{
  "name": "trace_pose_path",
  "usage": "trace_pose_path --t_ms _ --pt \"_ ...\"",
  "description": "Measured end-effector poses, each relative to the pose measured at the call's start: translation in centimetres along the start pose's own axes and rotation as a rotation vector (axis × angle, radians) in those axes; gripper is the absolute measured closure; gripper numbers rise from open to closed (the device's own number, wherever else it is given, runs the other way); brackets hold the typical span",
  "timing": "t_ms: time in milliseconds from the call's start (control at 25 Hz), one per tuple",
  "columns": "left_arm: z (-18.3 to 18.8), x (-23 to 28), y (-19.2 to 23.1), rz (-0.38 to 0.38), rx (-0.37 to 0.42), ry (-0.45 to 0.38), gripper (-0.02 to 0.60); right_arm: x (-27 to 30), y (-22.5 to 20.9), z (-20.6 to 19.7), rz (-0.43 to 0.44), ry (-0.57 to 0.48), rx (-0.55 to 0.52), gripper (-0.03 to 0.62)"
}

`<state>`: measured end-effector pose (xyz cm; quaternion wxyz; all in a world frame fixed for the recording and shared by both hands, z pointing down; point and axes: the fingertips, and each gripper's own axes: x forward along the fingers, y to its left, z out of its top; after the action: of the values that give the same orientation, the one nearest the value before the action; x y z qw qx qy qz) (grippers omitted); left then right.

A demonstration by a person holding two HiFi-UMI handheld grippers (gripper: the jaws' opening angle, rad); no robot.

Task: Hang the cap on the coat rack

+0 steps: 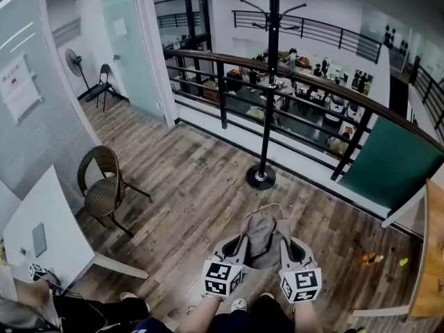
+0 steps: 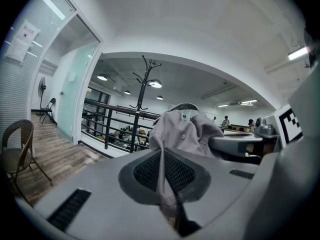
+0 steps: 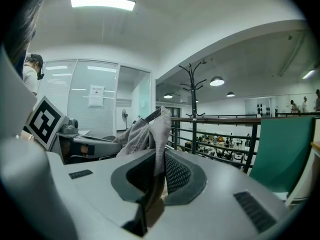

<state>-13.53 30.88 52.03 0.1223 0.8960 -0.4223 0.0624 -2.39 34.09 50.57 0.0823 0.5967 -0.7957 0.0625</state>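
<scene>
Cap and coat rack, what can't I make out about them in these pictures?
- Cap: head view, crumpled between the left gripper and right gripper; brim and front hidden in the folds.
- Coat rack: head view, top cut off by the upper edge; both gripper views show its hooks too small to count.

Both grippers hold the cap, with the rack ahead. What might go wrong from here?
1. The left gripper and right gripper each pinch only a thin fold of the cap; it may slip out during a lift.
2. The cap sags limp between them, so it may fail to catch a hook of the coat rack.
3. The coat rack stands beside the railing with an open level below; a missed cap might drop over.
</scene>
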Motion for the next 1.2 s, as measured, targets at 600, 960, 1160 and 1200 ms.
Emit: trace_pose_path --t_ms 600,960,1160,1200 --pt "1.3 8.6 4.0 0.055 -0.016 0.015 0.572 9.5 -5.6 0.2 0.069 0.026 0.0 0.557" --pt "4.5 17.2 6.3 0.163 -0.034 -0.01 0.572 17.4 -11.9 2.9 0.19 0.011 -0.037 0.557" --pt "5.4 22.1 5.9 0.19 -0.027 -0.019 0.572 20.2 -16.3 3.2 0.213 0.005 -0.032 0.557" --pt "5.5 22.9 5.7 0.191 -0.027 -0.02 0.572 20.6 -17.1 3.2 0.213 0.004 -0.032 0.557"
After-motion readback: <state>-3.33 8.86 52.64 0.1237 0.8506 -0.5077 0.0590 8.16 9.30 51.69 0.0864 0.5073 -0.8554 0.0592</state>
